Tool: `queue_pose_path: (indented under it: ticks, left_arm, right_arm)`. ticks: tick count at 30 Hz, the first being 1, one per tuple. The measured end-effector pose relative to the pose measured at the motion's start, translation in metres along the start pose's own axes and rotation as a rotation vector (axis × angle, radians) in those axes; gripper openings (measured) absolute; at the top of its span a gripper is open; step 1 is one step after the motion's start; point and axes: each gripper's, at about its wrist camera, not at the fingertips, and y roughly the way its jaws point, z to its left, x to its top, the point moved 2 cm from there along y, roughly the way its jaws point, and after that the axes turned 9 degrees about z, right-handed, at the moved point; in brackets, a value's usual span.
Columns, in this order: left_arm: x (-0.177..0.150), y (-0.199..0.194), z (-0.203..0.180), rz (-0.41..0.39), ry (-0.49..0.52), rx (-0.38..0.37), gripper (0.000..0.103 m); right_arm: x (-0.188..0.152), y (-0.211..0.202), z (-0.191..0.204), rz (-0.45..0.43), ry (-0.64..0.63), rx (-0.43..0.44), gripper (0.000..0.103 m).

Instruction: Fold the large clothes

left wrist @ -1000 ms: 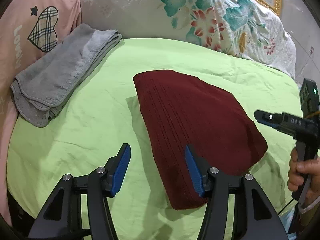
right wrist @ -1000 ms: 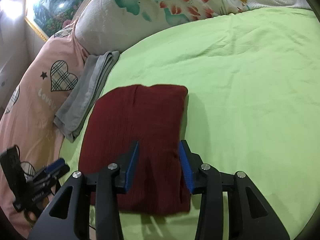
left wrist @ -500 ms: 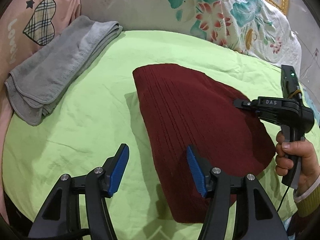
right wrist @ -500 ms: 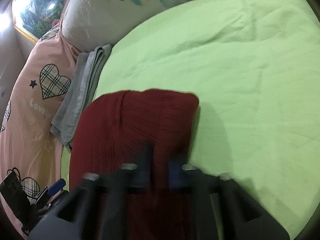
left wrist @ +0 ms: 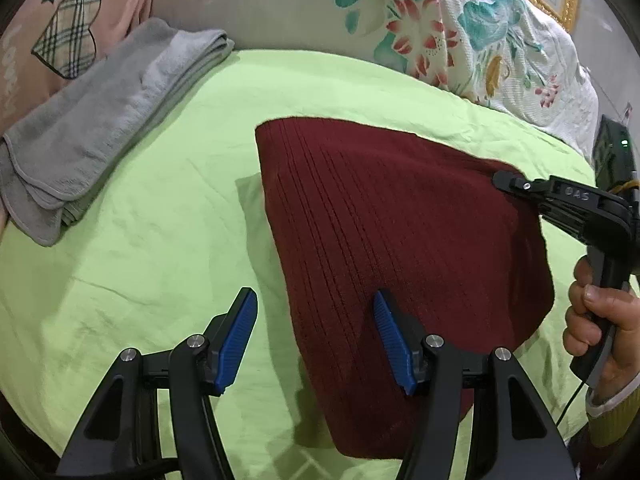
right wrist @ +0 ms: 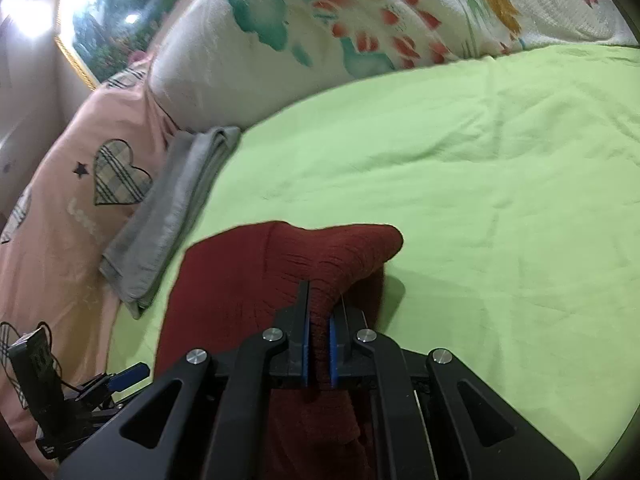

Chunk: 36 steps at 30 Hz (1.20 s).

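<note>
Maroon knit is the story: our sweater (left wrist: pixel 400 232) lies on the green bed (left wrist: pixel 160 240), already down to a compact block, and our right gripper (right wrist: pixel 319 354) has its fingers (right wrist: pixel 305 344) clamped on a pinch of the far-right edge, the cloth bunching up into a small ridge between the blue pads. Our left gripper (left wrist: pixel 314 340) hovers over the near-left edge with its fingers spread wide, holding nothing, one pad above the sheet and one above the knit. We read this as the start of another fold, or a lift to move the bundle. Next, we'd want the left to drop and close on its edge, so both sides rise together and the layers don't slide apart. Grey towel (left wrist: pixel 96 128) sits folded well off to the left, by the pillows (left wrist: pixel 400 20).
</note>
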Motion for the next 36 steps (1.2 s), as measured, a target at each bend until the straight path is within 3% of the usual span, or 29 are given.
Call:
queue_pose_path:
  ticks: [3,4,5,8,11,13,16,20,22,27,36]
  left_arm:
    - [0.002,0.016,0.002,0.033,-0.02,-0.041,0.064]
    - [0.003,0.02,0.005,0.039,-0.035,-0.052,0.068]
    - [0.003,0.023,0.008,0.042,-0.052,-0.065,0.07]
    - [0.004,0.029,0.015,0.042,-0.068,-0.069,0.077]
    - [0.003,0.032,0.017,0.045,-0.074,-0.08,0.078]
    - [0.003,0.033,0.017,0.045,-0.072,-0.076,0.078]
    - [0.003,0.032,0.012,0.044,-0.056,-0.055,0.078]
    - [0.0,0.031,0.007,0.038,-0.037,-0.043,0.078]
    - [0.0,0.033,0.007,0.043,-0.039,-0.055,0.078]
    - [-0.001,0.026,0.007,0.044,-0.04,-0.046,0.078]
    - [-0.019,-0.01,0.002,0.013,-0.026,0.009,0.075]
  right_arm:
    - [-0.004,0.029,-0.017,0.096,0.047,-0.018,0.009]
    - [-0.007,0.041,-0.025,0.123,0.081,-0.004,0.014]
    - [-0.009,0.046,-0.031,0.13,0.112,0.009,0.022]
    - [-0.012,0.038,-0.036,0.101,0.14,0.008,0.031]
    - [-0.011,0.004,-0.028,-0.021,0.124,-0.051,0.031]
    - [-0.012,-0.016,-0.01,-0.072,0.063,-0.018,0.031]
    - [-0.024,-0.01,0.02,0.007,-0.041,0.055,0.031]
    - [-0.043,0.03,0.018,0.118,-0.097,-0.078,0.028]
    - [-0.042,0.033,0.003,0.097,-0.036,-0.042,0.028]
    - [-0.041,0.027,0.008,0.105,-0.05,-0.07,0.029]
    - [-0.068,-0.025,0.021,0.043,-0.074,-0.042,0.031]
